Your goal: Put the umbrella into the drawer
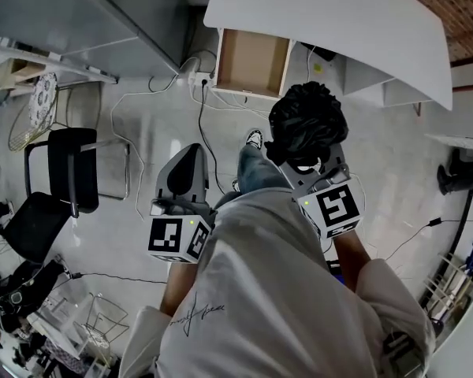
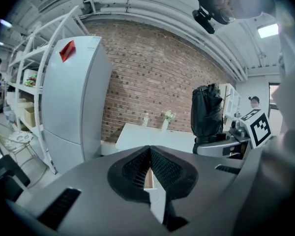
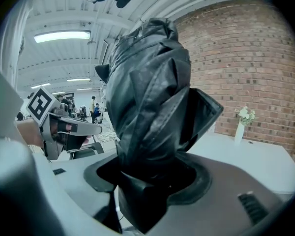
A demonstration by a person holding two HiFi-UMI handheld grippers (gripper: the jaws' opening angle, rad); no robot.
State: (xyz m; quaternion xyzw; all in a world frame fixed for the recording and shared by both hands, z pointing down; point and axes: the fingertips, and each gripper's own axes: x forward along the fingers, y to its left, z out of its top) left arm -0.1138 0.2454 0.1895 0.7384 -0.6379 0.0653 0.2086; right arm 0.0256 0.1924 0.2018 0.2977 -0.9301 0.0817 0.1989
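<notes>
Head view: black folded umbrella (image 1: 307, 123) clamped in the right gripper (image 1: 302, 166) jaws; open empty drawer (image 1: 251, 61) ahead of them, under a white bench (image 1: 339, 18). Left gripper (image 1: 191, 152) alongside.

Left gripper view: jaws pressed together, holding nothing; umbrella (image 2: 206, 113) off to their right.

Right gripper view: jaws gripping the umbrella (image 3: 147, 92), its bundled fabric sticking out past them.

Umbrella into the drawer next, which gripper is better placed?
Right. The right gripper is shut on the black umbrella, held upright short of the open drawer. The left gripper has its jaws together on nothing.
</notes>
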